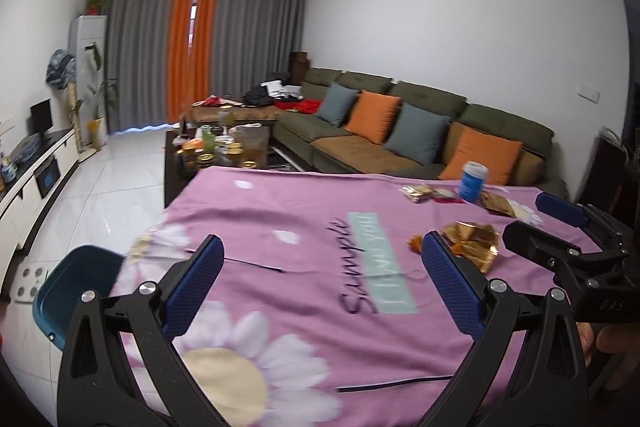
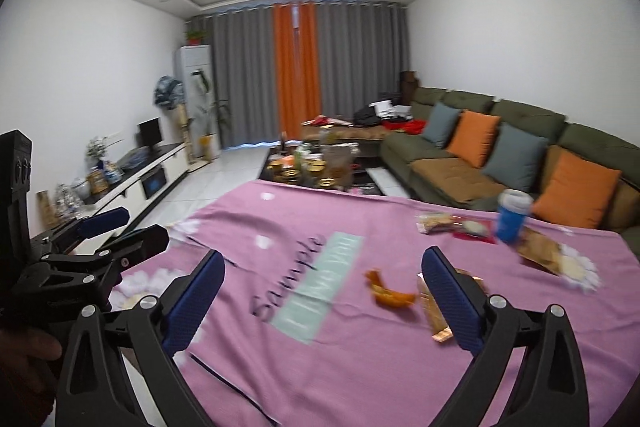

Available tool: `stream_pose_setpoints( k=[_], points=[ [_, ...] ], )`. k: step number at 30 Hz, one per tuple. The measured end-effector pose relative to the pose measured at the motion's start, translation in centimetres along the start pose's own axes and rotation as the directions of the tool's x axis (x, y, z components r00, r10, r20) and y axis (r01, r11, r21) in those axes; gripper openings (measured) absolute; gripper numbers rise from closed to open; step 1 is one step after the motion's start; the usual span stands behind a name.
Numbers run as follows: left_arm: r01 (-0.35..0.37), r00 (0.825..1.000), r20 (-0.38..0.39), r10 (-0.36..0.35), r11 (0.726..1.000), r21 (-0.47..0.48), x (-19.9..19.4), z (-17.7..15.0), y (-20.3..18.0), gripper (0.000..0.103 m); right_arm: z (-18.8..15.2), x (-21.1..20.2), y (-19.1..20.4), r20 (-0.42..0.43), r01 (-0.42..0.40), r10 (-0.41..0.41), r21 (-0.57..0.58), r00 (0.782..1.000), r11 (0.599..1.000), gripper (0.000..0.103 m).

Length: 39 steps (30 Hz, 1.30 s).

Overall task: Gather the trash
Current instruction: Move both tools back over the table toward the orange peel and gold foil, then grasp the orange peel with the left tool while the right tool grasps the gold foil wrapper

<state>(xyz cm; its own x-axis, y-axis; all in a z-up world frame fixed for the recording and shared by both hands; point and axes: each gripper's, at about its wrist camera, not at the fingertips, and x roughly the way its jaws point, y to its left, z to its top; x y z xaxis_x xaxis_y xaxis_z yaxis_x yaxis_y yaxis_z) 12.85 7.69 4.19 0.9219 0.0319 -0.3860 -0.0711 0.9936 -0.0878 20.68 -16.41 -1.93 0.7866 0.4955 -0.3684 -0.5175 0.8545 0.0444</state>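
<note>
While nothing has been picked up yet, the left hand-held gripper (image 1: 322,255) hangs over the near part of the tabletop (image 1: 304,211) with its blue pads spread wide and nothing between them, and the right hand-held gripper (image 2: 323,269) is held the same way, wide apart and empty, probably so either can drop over a piece of litter without a preliminary squeeze. Nearest to the right one lie an orange peel scrap (image 2: 390,293) and a gold foil wrapper (image 2: 434,311), the wrapper partly hidden behind its right finger, which suggests these are the first targets. Farther off, toward the far right edge of the pink daisy cloth, sit a snack packet (image 2: 436,222), a blue cup (image 2: 512,215) and a brown wrapper (image 2: 538,251), grouped close together. Off the near left edge, a teal bin (image 1: 76,291) waits on the floor, likely where the trash is meant to go.
</note>
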Motion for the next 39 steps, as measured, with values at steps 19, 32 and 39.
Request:
stream_pose_setpoints(
  k=[19, 32, 39],
  points=[
    [0.15, 0.987, -0.071, -0.143, 0.983, 0.104, 3.2, -2.3, -8.5, 0.097, -4.0, -4.7, -8.6, -0.015, 0.211, -0.211, 0.103, 0.977, 0.972, 0.096],
    [0.195, 0.962, -0.218, -0.165, 0.972, 0.128, 14.1, -2.2, -11.2, 0.097, -3.9, 3.5, -14.0, -0.185, 0.203, -0.173, 0.16, 0.967, 0.966, 0.089],
    [0.23, 0.919, -0.334, -0.21, 0.973, 0.022, 20.6, -1.5, -11.0, 0.097, -3.7, 7.7, -15.4, -0.261, 0.172, -0.122, 0.181, 0.958, 0.968, 0.077]
  ],
)
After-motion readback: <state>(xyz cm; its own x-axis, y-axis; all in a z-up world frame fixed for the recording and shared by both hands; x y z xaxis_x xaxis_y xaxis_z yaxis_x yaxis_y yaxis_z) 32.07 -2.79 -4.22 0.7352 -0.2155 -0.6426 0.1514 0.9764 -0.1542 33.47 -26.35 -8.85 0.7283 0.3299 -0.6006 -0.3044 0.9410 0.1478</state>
